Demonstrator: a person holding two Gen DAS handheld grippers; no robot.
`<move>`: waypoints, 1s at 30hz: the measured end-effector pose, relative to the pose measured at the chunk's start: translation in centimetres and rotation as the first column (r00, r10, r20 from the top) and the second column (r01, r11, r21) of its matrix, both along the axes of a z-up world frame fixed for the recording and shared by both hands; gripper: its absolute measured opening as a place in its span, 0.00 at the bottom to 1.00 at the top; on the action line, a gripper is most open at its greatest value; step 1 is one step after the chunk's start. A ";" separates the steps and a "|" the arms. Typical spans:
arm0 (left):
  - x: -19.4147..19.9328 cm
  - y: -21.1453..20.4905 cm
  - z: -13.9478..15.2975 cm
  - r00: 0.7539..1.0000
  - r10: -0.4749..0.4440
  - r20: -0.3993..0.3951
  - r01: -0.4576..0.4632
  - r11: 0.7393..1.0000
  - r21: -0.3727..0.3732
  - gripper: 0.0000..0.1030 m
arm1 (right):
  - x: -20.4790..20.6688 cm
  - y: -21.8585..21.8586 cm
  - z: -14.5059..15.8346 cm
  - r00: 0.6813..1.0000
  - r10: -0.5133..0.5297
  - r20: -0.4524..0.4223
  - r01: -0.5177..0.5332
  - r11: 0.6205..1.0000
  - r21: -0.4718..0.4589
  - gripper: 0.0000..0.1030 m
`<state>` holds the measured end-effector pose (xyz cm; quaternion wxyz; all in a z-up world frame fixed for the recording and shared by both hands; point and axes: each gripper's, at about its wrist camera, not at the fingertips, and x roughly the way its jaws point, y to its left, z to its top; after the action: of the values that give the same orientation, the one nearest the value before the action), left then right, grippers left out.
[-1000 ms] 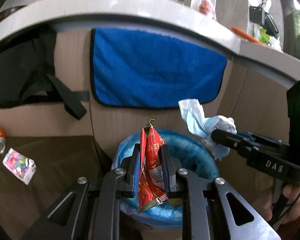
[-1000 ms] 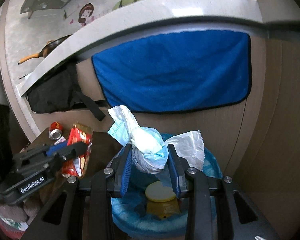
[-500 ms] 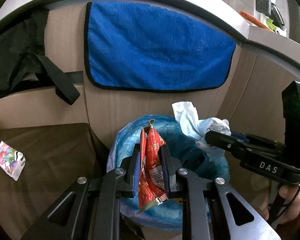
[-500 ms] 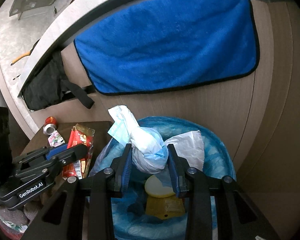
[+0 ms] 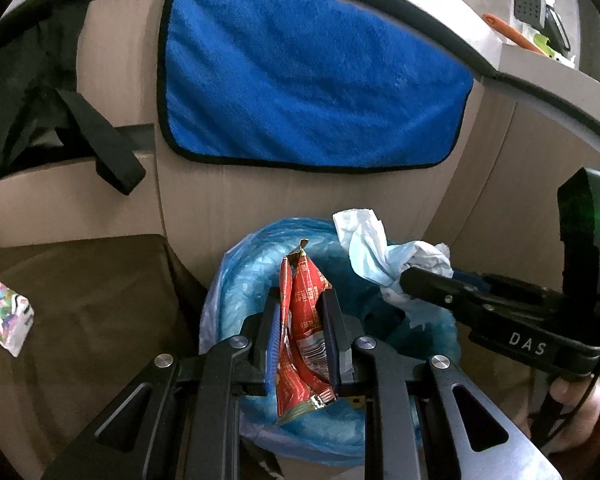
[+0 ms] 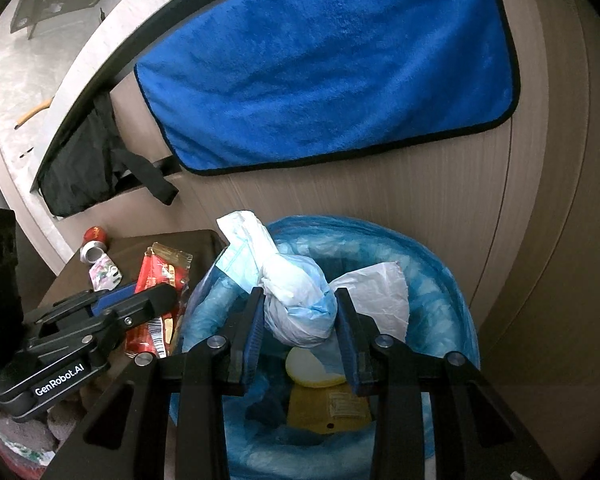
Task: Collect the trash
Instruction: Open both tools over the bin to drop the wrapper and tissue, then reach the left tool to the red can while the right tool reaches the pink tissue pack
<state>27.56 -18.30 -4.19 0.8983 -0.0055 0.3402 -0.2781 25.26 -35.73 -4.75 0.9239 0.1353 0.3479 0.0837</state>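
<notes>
My left gripper [image 5: 300, 312] is shut on a red snack wrapper [image 5: 302, 332] and holds it over the near left rim of a bin lined with a blue bag [image 5: 252, 264]. My right gripper [image 6: 298, 320] is shut on a crumpled white and pale blue tissue wad [image 6: 296, 304] above the bin's opening [image 6: 432, 272]. Each gripper shows in the other's view: the right one [image 5: 428, 284] with the wad [image 5: 380, 252], the left one [image 6: 156, 300] with the wrapper [image 6: 160, 276]. A yellow lidded container [image 6: 324, 396] lies inside the bin.
A low dark brown table [image 5: 80, 308] stands left of the bin with a colourful packet [image 5: 4, 312] and a red can [image 6: 94, 244] on it. A blue towel [image 5: 312, 92] hangs on the wooden cabinet front behind the bin. A black bag [image 6: 80, 172] hangs at left.
Both grippers have moved forward and down toward the bin, still holding the wrapper and the tissue wad. The bin now fills more of each view.
</notes>
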 end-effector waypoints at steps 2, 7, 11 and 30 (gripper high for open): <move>0.4 0.1 -0.1 1.000 -0.017 -0.019 0.017 1.000 -0.021 0.26 | 0.1 0.0 -0.1 1.000 -0.003 -0.005 0.003 1.000 -0.002 0.31; 1.2 0.8 -0.1 0.996 -0.057 -0.073 0.051 0.995 -0.088 0.53 | 0.1 -0.1 -0.1 1.000 -0.018 -0.003 0.018 1.000 0.001 0.53; 1.4 2.7 1.2 0.998 -0.007 -0.062 -0.001 0.993 -0.120 0.58 | -0.3 -0.5 0.8 0.999 -0.048 0.015 0.048 0.999 -0.004 0.59; 3.6 8.7 2.6 0.980 -0.064 -0.188 -0.018 0.913 -0.408 0.72 | -2.2 -0.2 5.5 0.984 -0.159 0.078 0.164 0.984 -0.063 0.59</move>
<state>31.17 -9.64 -1.61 0.8358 -0.2160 0.3623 -0.3515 23.05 -35.94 0.78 0.9439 0.1280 0.3046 0.0012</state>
